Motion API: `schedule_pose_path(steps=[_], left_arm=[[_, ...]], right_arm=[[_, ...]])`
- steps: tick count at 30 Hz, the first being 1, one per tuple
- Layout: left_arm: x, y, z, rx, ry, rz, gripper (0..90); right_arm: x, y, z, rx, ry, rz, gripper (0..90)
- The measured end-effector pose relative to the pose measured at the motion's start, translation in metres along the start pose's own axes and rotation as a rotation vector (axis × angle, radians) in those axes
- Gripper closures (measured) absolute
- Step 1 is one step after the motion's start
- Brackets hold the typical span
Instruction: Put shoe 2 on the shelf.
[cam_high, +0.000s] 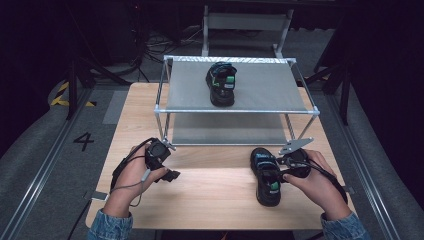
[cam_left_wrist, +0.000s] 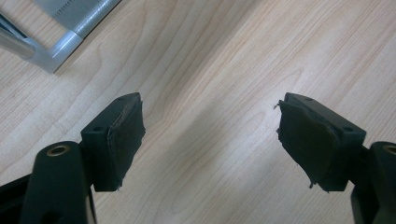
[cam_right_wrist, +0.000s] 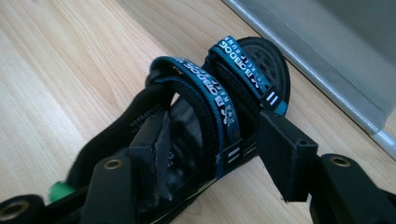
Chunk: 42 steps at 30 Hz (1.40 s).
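Observation:
A black sandal with blue straps (cam_high: 266, 176) lies on the wooden table (cam_high: 215, 205) at the front right, its toe toward the rack. My right gripper (cam_high: 282, 172) comes at it from the right. In the right gripper view the sandal (cam_right_wrist: 205, 84) has one jaw inside it and the other outside its strap side. The right gripper (cam_right_wrist: 219, 154) is open, and the pads stand off the sandal. A matching sandal (cam_high: 221, 82) rests on the top shelf of the metal rack (cam_high: 235, 111). My left gripper (cam_high: 170, 175) is open over bare wood (cam_left_wrist: 210, 140).
The two-shelf rack takes up the far half of the table. Its front left corner foot (cam_left_wrist: 60, 46) is close to my left gripper, and its lower shelf (cam_right_wrist: 327, 60) lies just beyond the sandal's toe. Table edges run near both forearms.

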<state>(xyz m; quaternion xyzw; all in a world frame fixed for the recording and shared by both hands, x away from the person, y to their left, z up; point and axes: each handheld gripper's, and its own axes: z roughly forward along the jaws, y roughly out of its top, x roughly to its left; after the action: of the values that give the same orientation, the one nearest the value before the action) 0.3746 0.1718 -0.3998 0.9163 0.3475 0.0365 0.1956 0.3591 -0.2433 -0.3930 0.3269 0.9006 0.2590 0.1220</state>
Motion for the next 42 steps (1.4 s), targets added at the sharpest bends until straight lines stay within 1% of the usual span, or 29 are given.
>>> schedule_pose_path(steps=[2, 3, 4, 5, 6, 7, 8, 9, 10, 11, 12, 13, 14, 15, 18, 19, 20, 21, 22, 26, 28, 31, 32, 33, 35, 37, 42], left_arm=[[0.000, -0.001, 0.001, -0.003, -0.003, -0.001, 23.0], [0.000, -0.002, 0.000, 0.003, 0.000, 0.003, 22.9], [-0.001, -0.003, 0.001, 0.007, -0.003, 0.005, 22.9], [-0.001, -0.004, 0.001, 0.006, -0.003, 0.001, 22.9], [-0.001, -0.004, 0.000, 0.011, -0.003, 0.008, 22.9], [-0.002, -0.005, 0.000, 0.009, -0.004, 0.007, 22.9], [-0.002, -0.006, 0.000, 0.008, -0.002, 0.001, 22.9], [-0.002, -0.007, 0.000, 0.011, -0.001, 0.003, 22.8], [-0.002, -0.008, 0.000, 0.008, 0.000, 0.006, 22.8], [-0.002, -0.010, 0.000, 0.016, -0.002, 0.001, 22.8], [-0.002, -0.010, 0.000, 0.016, -0.002, 0.001, 22.8], [-0.001, -0.011, 0.000, 0.014, -0.002, -0.003, 22.8], [-0.001, -0.012, -0.001, 0.017, 0.001, -0.004, 22.8], [-0.001, -0.013, -0.001, 0.014, 0.002, -0.008, 22.8], [0.001, -0.015, -0.003, 0.010, 0.002, -0.011, 22.8], [0.001, -0.016, -0.004, 0.004, -0.007, -0.020, 22.7], [0.001, -0.016, -0.004, 0.004, -0.007, -0.020, 22.7], [0.003, -0.017, -0.006, -0.003, -0.007, -0.017, 22.7], [0.004, -0.018, -0.008, -0.013, -0.010, -0.036, 22.8], [0.008, -0.021, -0.012, -0.035, -0.003, -0.040, 22.9], [0.010, -0.022, -0.013, -0.036, -0.003, -0.048, 22.9], [0.012, -0.024, -0.012, -0.031, -0.003, -0.054, 22.8], [0.013, -0.025, -0.012, -0.032, -0.001, -0.047, 22.8], [0.014, -0.025, -0.012, -0.029, -0.004, -0.056, 22.9], [0.015, -0.026, -0.013, -0.033, -0.004, -0.053, 22.8], [0.017, -0.027, -0.014, -0.040, -0.008, -0.064, 22.9], [0.020, -0.030, -0.017, -0.048, -0.007, -0.073, 22.9]], right_arm=[[0.000, 0.000, 0.002, 0.008, 0.001, -0.002, 45.6], [-0.001, 0.001, 0.006, 0.018, 0.004, -0.008, 47.2], [-0.001, 0.001, 0.006, 0.018, 0.004, -0.008, 47.2], [-0.001, 0.002, 0.007, 0.024, 0.004, -0.014, 49.1], [0.000, 0.003, 0.009, 0.034, 0.002, -0.017, 51.6], [0.000, 0.004, 0.012, 0.041, 0.011, -0.018, 53.4], [0.000, 0.004, 0.012, 0.041, 0.011, -0.018, 53.4], [0.000, 0.005, 0.013, 0.042, 0.007, -0.019, 55.1], [-0.001, 0.007, 0.016, 0.051, -0.005, -0.020, 58.6], [-0.001, 0.007, 0.017, 0.056, -0.011, -0.020, 61.6], [-0.001, 0.007, 0.017, 0.056, -0.011, -0.020, 61.6], [-0.001, 0.008, 0.017, 0.057, -0.010, -0.017, 65.8], [-0.001, 0.009, 0.017, 0.054, -0.002, -0.010, 67.7], [-0.001, 0.010, 0.017, 0.058, -0.004, -0.007, 68.7], [-0.001, 0.011, 0.015, 0.050, -0.005, -0.004, 70.6], [-0.001, 0.012, 0.014, 0.047, -0.001, 0.002, 71.0], [-0.001, 0.012, 0.014, 0.047, -0.001, 0.002, 71.0], [-0.002, 0.013, 0.013, 0.043, 0.005, 0.005, 71.0], [-0.002, 0.013, 0.012, 0.043, 0.009, 0.007, 71.0], [-0.003, 0.016, 0.004, 0.035, 0.008, 0.004, 71.0], [-0.004, 0.018, -0.001, 0.032, 0.006, 0.004, 71.0], [-0.006, 0.022, -0.009, 0.026, 0.018, 0.007, 70.9], [-0.007, 0.024, -0.012, 0.024, 0.025, 0.009, 70.8], [-0.007, 0.026, -0.015, 0.022, 0.030, 0.010, 70.8], [-0.008, 0.029, -0.019, 0.021, 0.042, 0.020, 70.7], [-0.010, 0.031, -0.023, 0.019, 0.056, 0.023, 70.6], [-0.012, 0.037, -0.030, 0.020, 0.081, 0.036, 70.4]])
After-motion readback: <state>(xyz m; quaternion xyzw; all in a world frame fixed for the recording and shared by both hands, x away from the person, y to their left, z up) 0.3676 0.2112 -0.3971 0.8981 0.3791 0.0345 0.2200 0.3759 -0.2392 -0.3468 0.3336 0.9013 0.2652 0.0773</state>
